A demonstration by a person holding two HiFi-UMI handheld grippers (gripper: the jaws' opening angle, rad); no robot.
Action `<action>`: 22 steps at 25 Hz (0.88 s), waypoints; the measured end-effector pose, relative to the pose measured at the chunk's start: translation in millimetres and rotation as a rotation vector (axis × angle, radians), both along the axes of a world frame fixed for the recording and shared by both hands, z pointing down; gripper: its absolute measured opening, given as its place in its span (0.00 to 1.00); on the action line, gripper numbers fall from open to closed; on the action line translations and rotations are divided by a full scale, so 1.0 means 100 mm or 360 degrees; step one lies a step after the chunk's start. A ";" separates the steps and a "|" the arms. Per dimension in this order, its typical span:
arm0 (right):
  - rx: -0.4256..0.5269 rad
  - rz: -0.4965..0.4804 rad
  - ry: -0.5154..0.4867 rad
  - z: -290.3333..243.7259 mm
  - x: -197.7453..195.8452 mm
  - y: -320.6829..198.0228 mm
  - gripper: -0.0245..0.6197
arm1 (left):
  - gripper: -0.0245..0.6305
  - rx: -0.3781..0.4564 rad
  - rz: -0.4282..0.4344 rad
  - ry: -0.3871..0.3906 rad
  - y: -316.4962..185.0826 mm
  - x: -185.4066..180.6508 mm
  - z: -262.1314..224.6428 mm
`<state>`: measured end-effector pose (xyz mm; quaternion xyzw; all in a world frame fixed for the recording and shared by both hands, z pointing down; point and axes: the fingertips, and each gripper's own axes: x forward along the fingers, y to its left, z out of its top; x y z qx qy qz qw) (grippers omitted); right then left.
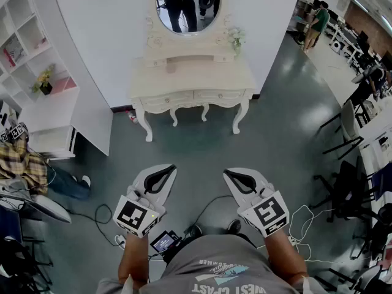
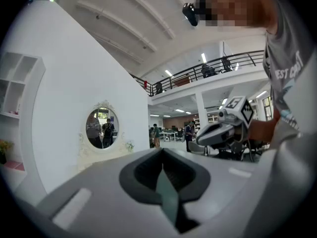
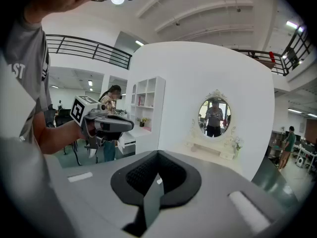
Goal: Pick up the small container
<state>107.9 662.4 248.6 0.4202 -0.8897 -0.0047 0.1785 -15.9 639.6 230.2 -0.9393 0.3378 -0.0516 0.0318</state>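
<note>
Well, both my grippers are clenched on nothing: the left gripper (image 1: 166, 169) and the right gripper (image 1: 229, 175) each have their jaws pressed together, held side by side over the floor (image 1: 202, 143), near me. Far ahead stands the table (image 1: 239, 78), and the small pinkish thing on its top, left of middle, I take for the container (image 1: 170, 68), though it is too small to be sure. It sits just in front of the raised ledge (image 1: 190, 57) under the mirror (image 1: 187, 5).

I judge it light and probably stiff. Its material I cannot tell, so I would treat it as breakable and apt to slide on the smooth top. I would open one gripper and take it across its sides, coming from the near edge, since the ledge closes off the far side.

The flowers (image 1: 236, 38) at the right of the ledge are well apart from it. A shelf (image 1: 37, 54) stands to the left and chairs (image 1: 343, 188) to the right, both clear of my way. Cables (image 1: 92, 216) lie on the floor by my feet, the only thing I might trip on
</note>
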 end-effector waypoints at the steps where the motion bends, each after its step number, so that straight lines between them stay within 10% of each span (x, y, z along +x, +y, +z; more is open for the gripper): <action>1: -0.0007 0.0002 0.0003 0.01 -0.02 0.01 0.04 | 0.04 0.0002 0.0001 0.0002 0.00 -0.02 0.01; 22: -0.0013 -0.0014 -0.0048 -0.04 -0.25 -0.16 0.04 | 0.04 0.0016 -0.0040 0.0043 -0.06 -0.27 0.04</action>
